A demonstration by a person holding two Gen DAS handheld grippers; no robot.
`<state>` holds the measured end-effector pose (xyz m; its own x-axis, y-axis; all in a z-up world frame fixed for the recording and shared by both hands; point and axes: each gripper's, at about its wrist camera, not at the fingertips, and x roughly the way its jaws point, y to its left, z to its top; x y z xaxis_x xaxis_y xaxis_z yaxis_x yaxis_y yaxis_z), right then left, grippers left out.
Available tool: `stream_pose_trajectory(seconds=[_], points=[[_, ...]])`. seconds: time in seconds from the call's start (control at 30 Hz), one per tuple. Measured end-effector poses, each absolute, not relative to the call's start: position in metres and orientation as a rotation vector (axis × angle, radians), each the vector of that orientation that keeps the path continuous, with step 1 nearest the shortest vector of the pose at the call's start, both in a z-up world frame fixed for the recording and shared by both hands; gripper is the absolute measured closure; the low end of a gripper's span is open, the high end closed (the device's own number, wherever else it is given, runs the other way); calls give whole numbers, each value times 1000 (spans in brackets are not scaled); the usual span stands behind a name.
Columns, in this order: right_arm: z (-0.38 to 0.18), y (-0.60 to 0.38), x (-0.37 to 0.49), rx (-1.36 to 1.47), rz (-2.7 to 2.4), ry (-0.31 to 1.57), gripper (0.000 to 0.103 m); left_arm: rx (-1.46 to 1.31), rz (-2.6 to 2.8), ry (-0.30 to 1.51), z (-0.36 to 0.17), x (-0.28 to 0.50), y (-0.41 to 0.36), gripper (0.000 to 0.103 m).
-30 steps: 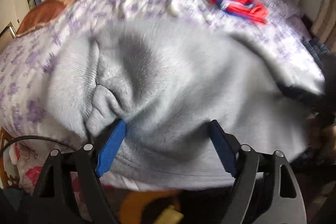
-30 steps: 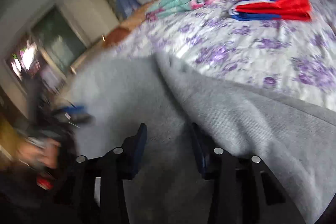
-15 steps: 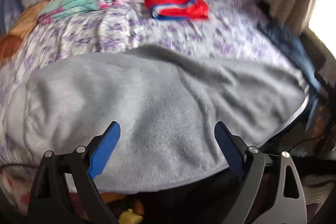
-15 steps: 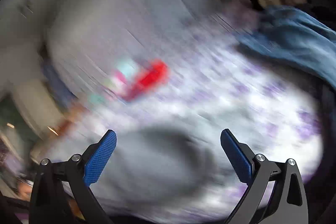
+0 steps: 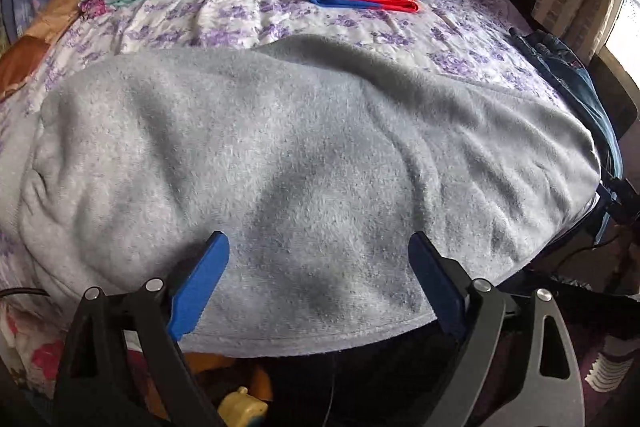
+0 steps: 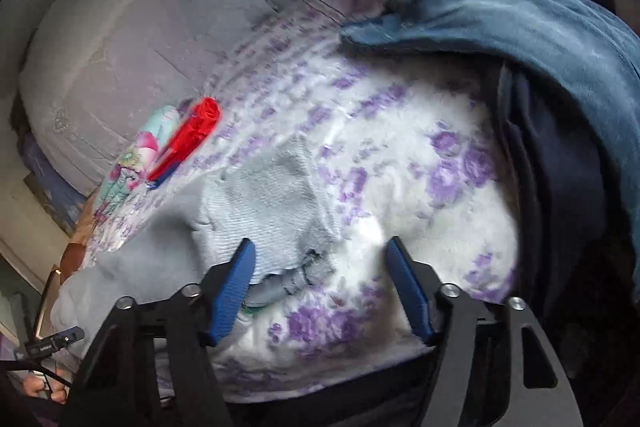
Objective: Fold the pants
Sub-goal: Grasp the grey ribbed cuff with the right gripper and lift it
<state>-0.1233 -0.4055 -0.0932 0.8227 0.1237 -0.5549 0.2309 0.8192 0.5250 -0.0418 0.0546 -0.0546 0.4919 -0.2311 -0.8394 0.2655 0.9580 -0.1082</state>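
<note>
Flowery bed (image 5: pixel 360 23) held flat grey pants (image 5: pixel 304 155); both claws, left (image 5: pixel 316 279) and right (image 6: pixel 320 283), were spread, empty. Best to grab the cuff (image 6: pixel 276 195) edge.

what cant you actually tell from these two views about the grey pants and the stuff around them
- Grey pants, left wrist view: the near hem runs behind the left gripper; whether layers are stacked underneath cannot be told.
- Grey pants, right wrist view: blurred; the frayed end lies partly behind the right gripper.
- Red folded garment, right wrist view: motion blur smears its shape.
- Blue cloth, right wrist view: cut off by the frame edge; type unclear.
</note>
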Motion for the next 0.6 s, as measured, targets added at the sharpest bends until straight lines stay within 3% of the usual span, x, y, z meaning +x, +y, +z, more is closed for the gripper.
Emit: stream_pose_trajectory(seconds=[0.03, 0.3, 0.37, 0.6], points=[[-92, -407, -126, 653, 23, 607, 63, 33, -301, 1017, -57, -42, 55, 15], [-111, -422, -120, 836, 96, 615, 63, 3, -316, 1007, -58, -41, 59, 13], [-115, -425, -115, 893, 144, 588, 85, 6, -322, 1004, -59, -40, 58, 12], [0, -337, -108, 522, 416, 396, 90, -33, -327, 1006, -56, -40, 65, 11]])
